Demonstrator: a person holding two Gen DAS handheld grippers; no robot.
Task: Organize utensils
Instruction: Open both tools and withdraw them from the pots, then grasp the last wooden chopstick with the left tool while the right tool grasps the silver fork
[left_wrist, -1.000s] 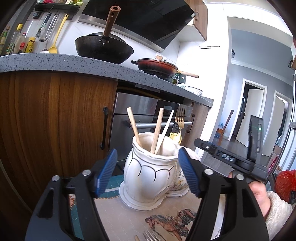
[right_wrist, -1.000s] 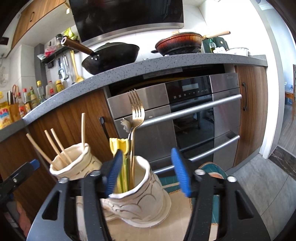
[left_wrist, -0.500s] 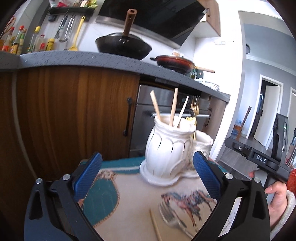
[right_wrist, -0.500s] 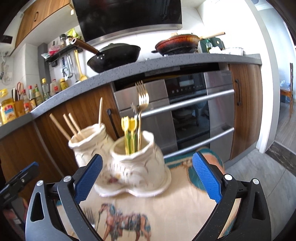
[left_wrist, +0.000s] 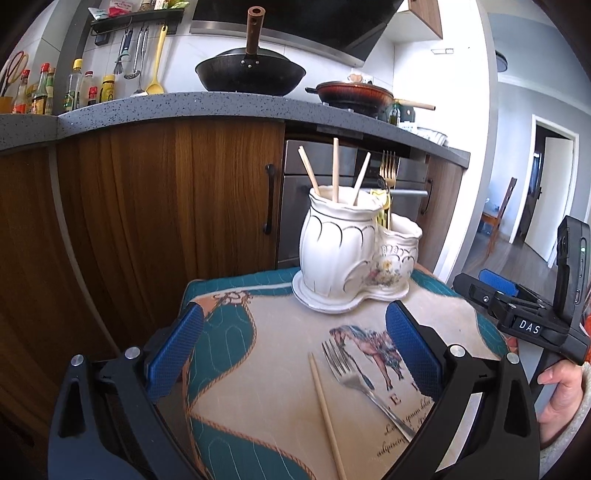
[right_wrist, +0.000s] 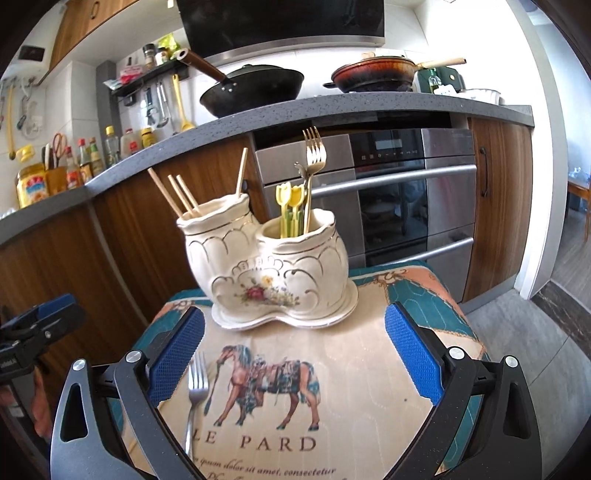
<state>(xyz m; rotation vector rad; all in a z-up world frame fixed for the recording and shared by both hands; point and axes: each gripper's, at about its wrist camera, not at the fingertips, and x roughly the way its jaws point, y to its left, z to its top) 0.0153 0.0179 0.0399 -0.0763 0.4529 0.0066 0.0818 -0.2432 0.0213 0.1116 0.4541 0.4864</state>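
A white ceramic double holder (left_wrist: 343, 258) stands at the far side of a horse-print cloth (right_wrist: 332, 362). Its taller pot holds several wooden chopsticks (right_wrist: 177, 195). The lower pot holds a gold fork (right_wrist: 314, 155) and yellow tulip picks (right_wrist: 290, 206). On the cloth in front lie a silver fork (left_wrist: 354, 380) and one loose chopstick (left_wrist: 327, 410). My left gripper (left_wrist: 294, 312) is open and empty, short of the holder, above the loose fork and chopstick. My right gripper (right_wrist: 294, 312) is open and empty too, facing the holder, with the silver fork (right_wrist: 195, 391) by its left finger.
Behind the cloth run wooden cabinets (left_wrist: 166, 221), an oven (right_wrist: 406, 206) and a grey counter (right_wrist: 332, 107) with a black wok (left_wrist: 251, 74), a red pan (left_wrist: 354, 94) and bottles (right_wrist: 85, 158). A hand (left_wrist: 561, 391) holds the right gripper. Floor (right_wrist: 535, 354) lies to the right.
Both grippers have drawn back from the holder and their jaws have spread wide. The loose silver fork and chopstick on the cloth have come into view.
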